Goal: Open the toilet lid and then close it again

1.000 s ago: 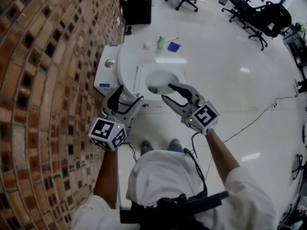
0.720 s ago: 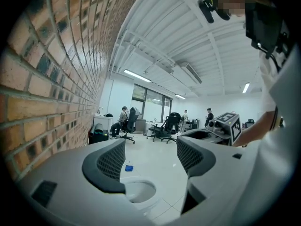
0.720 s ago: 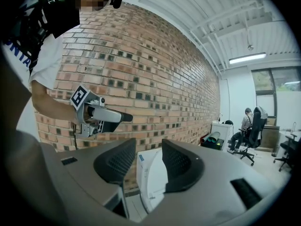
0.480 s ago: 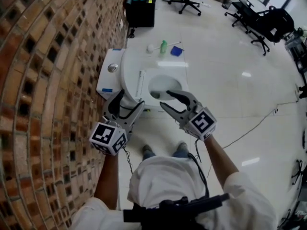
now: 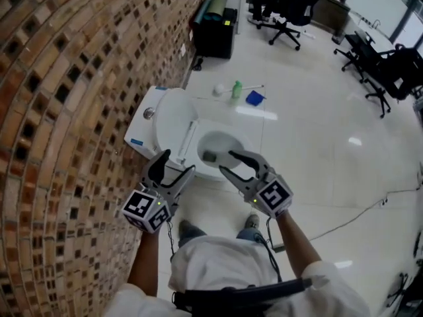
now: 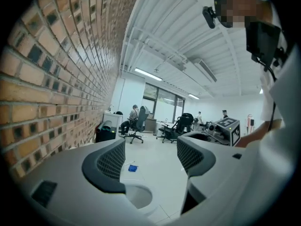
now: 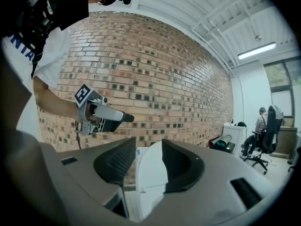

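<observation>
The white toilet stands against the brick wall, its lid (image 5: pixel 172 121) raised and leaning back toward the tank (image 5: pixel 147 121), the bowl (image 5: pixel 221 147) uncovered. My left gripper (image 5: pixel 177 162) hovers just in front of the lid's near edge, open with nothing between its fingers. My right gripper (image 5: pixel 227 162) hangs over the bowl's near rim, also open and empty. In the right gripper view the lid (image 7: pixel 153 173) shows through the gap of the right gripper (image 7: pixel 148 166), with the left gripper (image 7: pixel 101 117) beyond. In the left gripper view, the left gripper (image 6: pixel 150 159) points over the bowl rim (image 6: pixel 141 197).
The brick wall (image 5: pixel 66 111) runs close along the left. Beyond the toilet lie a green bottle (image 5: pixel 236 89), a brush (image 5: pixel 218 90) and a blue item (image 5: pixel 254 98) on the glossy floor. A black bin (image 5: pixel 218 28) and office chairs (image 5: pixel 291 12) stand farther back.
The view has swung and both grippers sit lower in the picture, still side by side in front of the toilet. The lid stays raised. Neither pair of jaws has changed its gap.
</observation>
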Demonstrator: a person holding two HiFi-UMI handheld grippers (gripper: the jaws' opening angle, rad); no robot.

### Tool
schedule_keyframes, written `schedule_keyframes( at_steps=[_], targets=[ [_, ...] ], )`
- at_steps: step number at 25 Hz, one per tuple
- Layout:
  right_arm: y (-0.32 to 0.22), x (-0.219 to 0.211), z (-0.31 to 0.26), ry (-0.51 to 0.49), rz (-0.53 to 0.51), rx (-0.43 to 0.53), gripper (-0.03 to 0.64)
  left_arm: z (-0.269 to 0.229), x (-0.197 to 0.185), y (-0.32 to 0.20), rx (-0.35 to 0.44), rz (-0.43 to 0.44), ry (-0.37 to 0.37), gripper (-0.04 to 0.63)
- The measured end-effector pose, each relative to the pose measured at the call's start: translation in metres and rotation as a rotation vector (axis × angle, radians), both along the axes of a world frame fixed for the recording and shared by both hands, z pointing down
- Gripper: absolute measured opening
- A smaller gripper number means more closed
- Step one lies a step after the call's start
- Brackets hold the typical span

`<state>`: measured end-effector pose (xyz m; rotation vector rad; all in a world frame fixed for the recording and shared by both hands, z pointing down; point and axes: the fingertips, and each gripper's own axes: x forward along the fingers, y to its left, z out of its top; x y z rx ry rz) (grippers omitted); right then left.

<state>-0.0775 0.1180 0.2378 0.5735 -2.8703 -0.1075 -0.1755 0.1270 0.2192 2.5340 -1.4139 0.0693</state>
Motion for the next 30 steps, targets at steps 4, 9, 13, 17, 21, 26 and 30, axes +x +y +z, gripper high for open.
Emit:
schedule_keyframes(
  at_steps=[4, 9, 13, 17, 21, 26, 30],
  targets=[
    [-0.019, 0.062, 0.003, 0.056, -0.134, 0.007, 0.17, -0.005, 0.044, -0.004, 0.003, -0.136, 0.014, 0.342],
    [-0.038, 0.098, 0.002, 0.131, -0.299, 0.042, 0.17, -0.009, 0.063, 0.005, 0.022, -0.309, 0.067, 0.342],
    [-0.055, 0.082, 0.004, 0.207, -0.414, 0.093, 0.17, -0.009, 0.065, 0.017, 0.002, -0.359, 0.074, 0.342],
    [-0.071, 0.028, 0.001, 0.262, -0.502, 0.161, 0.17, -0.005, 0.045, 0.019, -0.004, -0.381, 0.058, 0.342],
    [-0.083, -0.045, 0.005, 0.376, -0.606, 0.263, 0.17, 0.004, 0.007, 0.01, 0.013, -0.387, 0.046, 0.342],
    [-0.103, -0.134, 0.031, 0.581, -0.792, 0.357, 0.207, 0.01, -0.033, -0.012, 0.01, -0.359, 0.022, 0.342],
    [-0.128, -0.194, 0.062, 0.78, -0.929, 0.474, 0.249, 0.02, -0.044, -0.02, -0.014, -0.355, 0.016, 0.342]
  ],
)
